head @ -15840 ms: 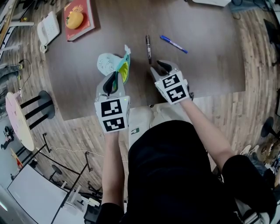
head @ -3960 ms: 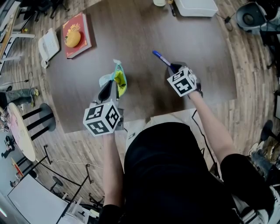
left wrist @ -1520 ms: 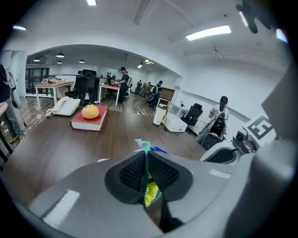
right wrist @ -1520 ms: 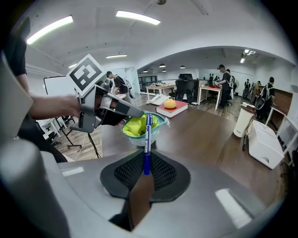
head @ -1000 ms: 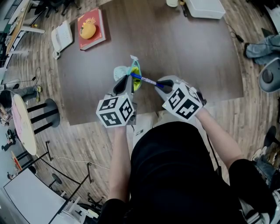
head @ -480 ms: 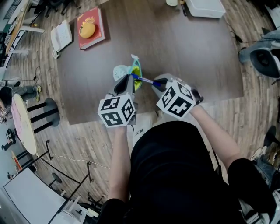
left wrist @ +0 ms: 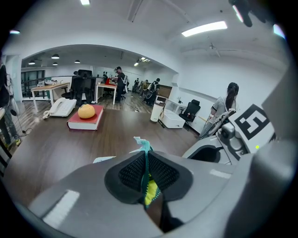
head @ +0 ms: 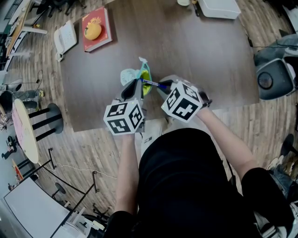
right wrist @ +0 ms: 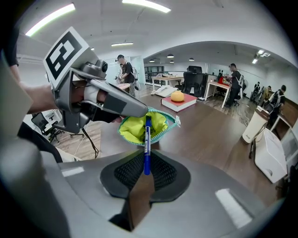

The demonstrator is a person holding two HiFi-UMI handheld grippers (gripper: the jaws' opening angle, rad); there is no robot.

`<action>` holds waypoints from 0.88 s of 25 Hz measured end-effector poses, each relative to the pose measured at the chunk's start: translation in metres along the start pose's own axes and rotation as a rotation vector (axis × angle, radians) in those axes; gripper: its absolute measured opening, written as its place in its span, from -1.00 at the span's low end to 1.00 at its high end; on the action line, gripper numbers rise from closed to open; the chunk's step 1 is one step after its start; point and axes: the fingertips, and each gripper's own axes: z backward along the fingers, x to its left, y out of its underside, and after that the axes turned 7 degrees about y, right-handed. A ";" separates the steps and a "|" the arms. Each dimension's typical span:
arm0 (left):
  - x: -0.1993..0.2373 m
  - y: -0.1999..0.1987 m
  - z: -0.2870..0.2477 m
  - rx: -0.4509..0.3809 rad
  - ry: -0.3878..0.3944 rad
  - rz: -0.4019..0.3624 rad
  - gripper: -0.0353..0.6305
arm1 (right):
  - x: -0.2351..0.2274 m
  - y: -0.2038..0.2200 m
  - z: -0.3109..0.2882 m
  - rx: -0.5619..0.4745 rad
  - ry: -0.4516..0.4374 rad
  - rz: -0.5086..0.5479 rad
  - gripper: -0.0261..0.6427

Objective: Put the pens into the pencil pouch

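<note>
The pencil pouch (head: 139, 76), teal with a yellow lining, is held up above the brown table (head: 200, 56). My left gripper (head: 133, 87) is shut on its zipper edge (left wrist: 146, 163), and the mouth gapes towards the right. My right gripper (head: 162, 85) is shut on a blue pen (head: 150, 83) just right of the pouch. In the right gripper view the pen (right wrist: 147, 142) points forward from my right gripper (right wrist: 147, 171), its front end over the open yellow mouth of the pouch (right wrist: 136, 128). The left gripper (right wrist: 122, 103) holds the pouch's upper rim there.
A red book (head: 96, 30) with an orange object on it and a white telephone (head: 65, 39) lie at the table's far left. A white box (head: 219, 8) stands at the far edge. An office chair (head: 274, 79) is off the right side, a round stand (head: 23, 130) to the left.
My right gripper has moved left with the blue pen, bringing its front end to the pouch's mouth. The left gripper and the pouch have stayed still.
</note>
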 end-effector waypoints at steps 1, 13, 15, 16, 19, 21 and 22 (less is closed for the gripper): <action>0.000 0.000 0.000 0.000 0.000 0.000 -0.83 | 0.000 -0.002 -0.001 -0.004 -0.001 -0.005 -0.78; 0.000 0.001 -0.002 0.005 -0.002 0.000 -0.83 | 0.000 -0.018 -0.018 -0.030 -0.022 -0.021 -0.78; 0.000 0.001 -0.001 0.005 -0.002 0.002 -0.83 | 0.000 -0.020 -0.019 -0.031 -0.025 -0.017 -0.78; 0.000 0.000 -0.001 0.004 -0.003 0.003 -0.83 | 0.000 -0.022 -0.019 -0.031 -0.026 -0.015 -0.78; 0.001 -0.002 0.000 0.001 -0.006 0.006 -0.83 | -0.001 -0.026 -0.019 -0.036 -0.026 -0.008 -0.78; 0.002 -0.002 0.000 -0.001 -0.007 0.006 -0.83 | 0.000 -0.028 -0.020 -0.040 -0.025 -0.006 -0.78; 0.002 -0.002 0.000 -0.001 -0.007 0.006 -0.83 | 0.000 -0.029 -0.021 -0.041 -0.025 -0.004 -0.78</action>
